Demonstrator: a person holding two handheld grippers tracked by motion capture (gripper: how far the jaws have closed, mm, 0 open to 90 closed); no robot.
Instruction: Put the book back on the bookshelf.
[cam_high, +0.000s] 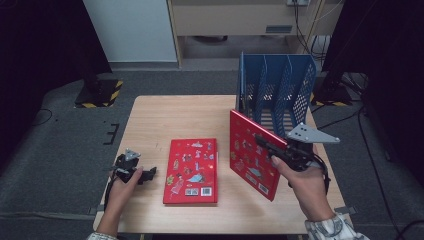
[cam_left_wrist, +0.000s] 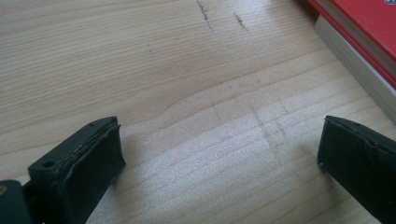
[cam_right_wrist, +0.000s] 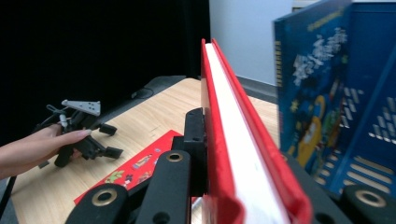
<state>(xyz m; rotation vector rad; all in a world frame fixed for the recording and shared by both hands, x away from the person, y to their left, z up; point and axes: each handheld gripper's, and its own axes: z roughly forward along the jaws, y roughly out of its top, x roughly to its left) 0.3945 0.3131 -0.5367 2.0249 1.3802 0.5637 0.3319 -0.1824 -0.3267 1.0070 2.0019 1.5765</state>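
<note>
A red picture book (cam_high: 247, 152) stands on edge, tilted, above the table's right side, with my right gripper (cam_high: 263, 142) shut on its top edge. In the right gripper view the book's white page block (cam_right_wrist: 224, 84) runs between the jaws of that gripper (cam_right_wrist: 243, 158). A second red book (cam_high: 191, 171) lies flat at the table's middle front. My left gripper (cam_high: 147, 175) rests low at the front left, open, with bare wood between its pads (cam_left_wrist: 219, 154). A corner of the flat book (cam_left_wrist: 369, 18) lies just beyond it.
A blue mesh file rack (cam_high: 277, 85) with upright dividers stands at the back right of the wooden table (cam_high: 165, 115), close behind the held book. In the right gripper view the rack (cam_right_wrist: 327, 93) is to the book's right. Dark floor surrounds the table.
</note>
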